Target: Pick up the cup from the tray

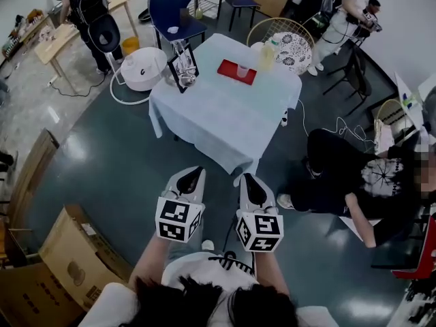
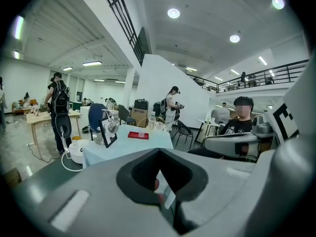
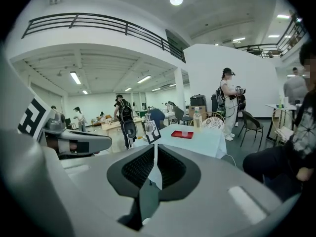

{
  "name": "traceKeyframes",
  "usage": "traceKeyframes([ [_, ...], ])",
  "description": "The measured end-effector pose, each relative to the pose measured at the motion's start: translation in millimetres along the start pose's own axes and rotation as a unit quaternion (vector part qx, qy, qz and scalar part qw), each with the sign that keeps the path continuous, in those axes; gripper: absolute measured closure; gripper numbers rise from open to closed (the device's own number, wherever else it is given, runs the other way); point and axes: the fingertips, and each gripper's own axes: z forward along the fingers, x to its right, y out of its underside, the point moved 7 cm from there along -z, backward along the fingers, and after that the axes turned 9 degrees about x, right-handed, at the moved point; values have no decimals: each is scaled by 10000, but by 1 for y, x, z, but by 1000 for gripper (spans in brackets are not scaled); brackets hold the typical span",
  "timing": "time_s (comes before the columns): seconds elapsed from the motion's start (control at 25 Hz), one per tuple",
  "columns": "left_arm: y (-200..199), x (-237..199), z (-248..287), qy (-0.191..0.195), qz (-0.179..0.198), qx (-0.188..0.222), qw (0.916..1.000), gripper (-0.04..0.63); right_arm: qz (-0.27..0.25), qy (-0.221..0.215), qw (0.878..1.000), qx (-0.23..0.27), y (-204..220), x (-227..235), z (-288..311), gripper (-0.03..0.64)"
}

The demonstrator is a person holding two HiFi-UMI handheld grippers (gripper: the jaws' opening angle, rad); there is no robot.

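Cup tiny, translucent, contents unclear, on red tray. Left gripper, right gripper: jaws pressed together, empty, well apart from table.

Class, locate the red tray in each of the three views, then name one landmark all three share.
Head view: red tray, upper centre, on the table.
Left gripper view: red tray, just left of centre.
Right gripper view: red tray, just right of centre.
Shared landmark: black-framed stand left of it.
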Motion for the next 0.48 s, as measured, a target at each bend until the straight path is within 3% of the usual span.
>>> traceKeyframes([
  [0.2,-17,-34,42,53,-191,43,9998,594,-41,-8,9999,-129,-8,9,47,568],
  [0.48,-42,-67,84,179,-147,-24,9997,594,-69,135,9994,-311,-28,20,101,563],
])
